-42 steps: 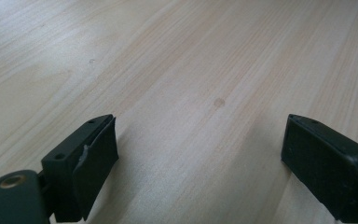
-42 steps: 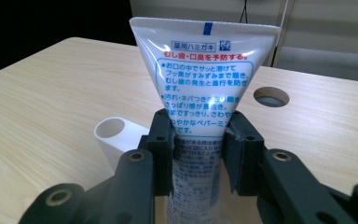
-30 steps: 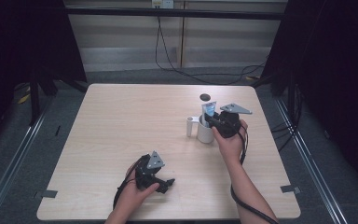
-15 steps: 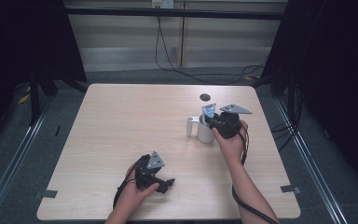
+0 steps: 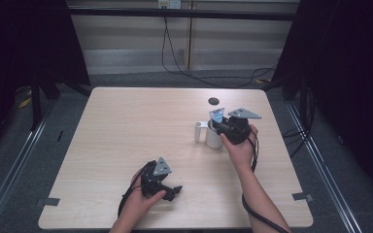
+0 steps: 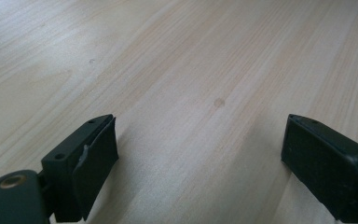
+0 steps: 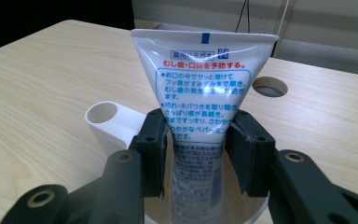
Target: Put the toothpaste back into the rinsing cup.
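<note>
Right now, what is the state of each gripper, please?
Left gripper: open, empty, over the table.
Right gripper: jaws just opening around the toothpaste tube standing in the white cup.

A white toothpaste tube [image 7: 204, 100] printed with blue and red Japanese text stands upright, crimped end up, inside a white cup [image 5: 212, 138] with a side holder tube, on the right far part of the desk [image 5: 126, 126].

One tube [image 7: 204, 93], one white cup [image 5: 212, 137], two tongs, one table [image 5: 126, 126].
</note>
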`<state>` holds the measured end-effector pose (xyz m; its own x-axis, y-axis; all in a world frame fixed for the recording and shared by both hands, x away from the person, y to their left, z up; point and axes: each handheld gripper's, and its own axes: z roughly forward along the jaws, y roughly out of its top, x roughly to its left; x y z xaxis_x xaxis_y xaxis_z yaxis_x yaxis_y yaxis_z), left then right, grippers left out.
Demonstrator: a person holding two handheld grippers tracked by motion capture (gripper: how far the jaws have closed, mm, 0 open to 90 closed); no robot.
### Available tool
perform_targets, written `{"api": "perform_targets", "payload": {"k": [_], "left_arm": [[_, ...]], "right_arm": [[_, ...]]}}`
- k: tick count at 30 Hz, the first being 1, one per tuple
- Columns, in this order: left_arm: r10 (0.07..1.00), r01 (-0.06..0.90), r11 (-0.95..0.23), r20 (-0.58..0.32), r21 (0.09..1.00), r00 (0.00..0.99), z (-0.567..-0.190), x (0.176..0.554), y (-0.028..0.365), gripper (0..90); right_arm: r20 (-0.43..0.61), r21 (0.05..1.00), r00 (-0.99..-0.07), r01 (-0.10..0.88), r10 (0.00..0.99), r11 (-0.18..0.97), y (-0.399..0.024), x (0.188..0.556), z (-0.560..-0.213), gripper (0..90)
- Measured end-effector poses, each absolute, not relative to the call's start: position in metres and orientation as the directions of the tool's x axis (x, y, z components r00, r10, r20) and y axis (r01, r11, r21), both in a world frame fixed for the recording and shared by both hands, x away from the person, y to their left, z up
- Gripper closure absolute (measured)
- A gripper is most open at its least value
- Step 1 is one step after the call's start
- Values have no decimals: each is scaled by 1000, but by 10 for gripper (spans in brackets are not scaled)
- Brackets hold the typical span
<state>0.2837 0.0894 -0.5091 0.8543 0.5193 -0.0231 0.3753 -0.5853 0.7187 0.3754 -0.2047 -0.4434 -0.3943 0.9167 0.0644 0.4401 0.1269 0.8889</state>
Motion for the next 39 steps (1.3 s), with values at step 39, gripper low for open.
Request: {"api": "perform_targets", "payload": {"k": [39], "left_arm": [[519,375,-586,-23,718,854,-509,284,89,103]], "right_arm": [[39,890,-402,430,915,151,-213,371,-439,423]]}}
